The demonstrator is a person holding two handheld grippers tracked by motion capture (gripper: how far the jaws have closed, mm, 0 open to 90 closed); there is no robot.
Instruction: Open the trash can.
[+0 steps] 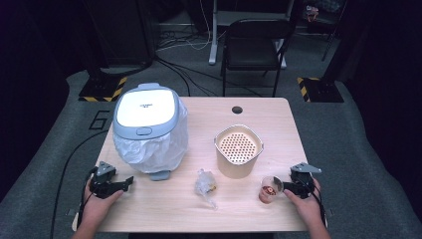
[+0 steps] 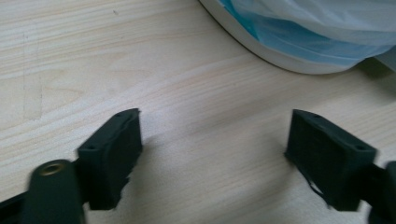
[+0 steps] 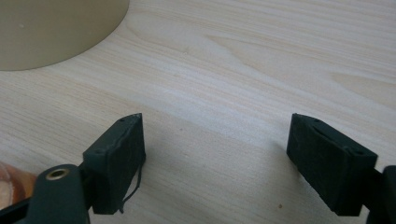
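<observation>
My left gripper [image 1: 128, 181] rests low at the table's front left, just short of a white bin [image 1: 147, 124] with a grey-blue lid and a plastic liner. Its jaws [image 2: 212, 135] stand open over bare wood, and the bin's base [image 2: 280, 56] shows ahead of them. At the front right, my right gripper [image 1: 276, 183] is open right beside a small clear cup [image 1: 269, 190] with brownish contents. In the right gripper view nothing lies between the jaws [image 3: 217, 135]; the cup [image 3: 7, 186] sits at the lower left edge.
A beige tub with a perforated insert [image 1: 238, 152] stands at the middle right, and its wall [image 3: 51, 28] shows ahead of the right gripper. A crumpled clear wrapper [image 1: 205, 185] lies at front centre. The wooden table [image 1: 249, 214] has a cable hole [image 1: 237, 109]; a black chair [image 1: 254, 45] stands behind.
</observation>
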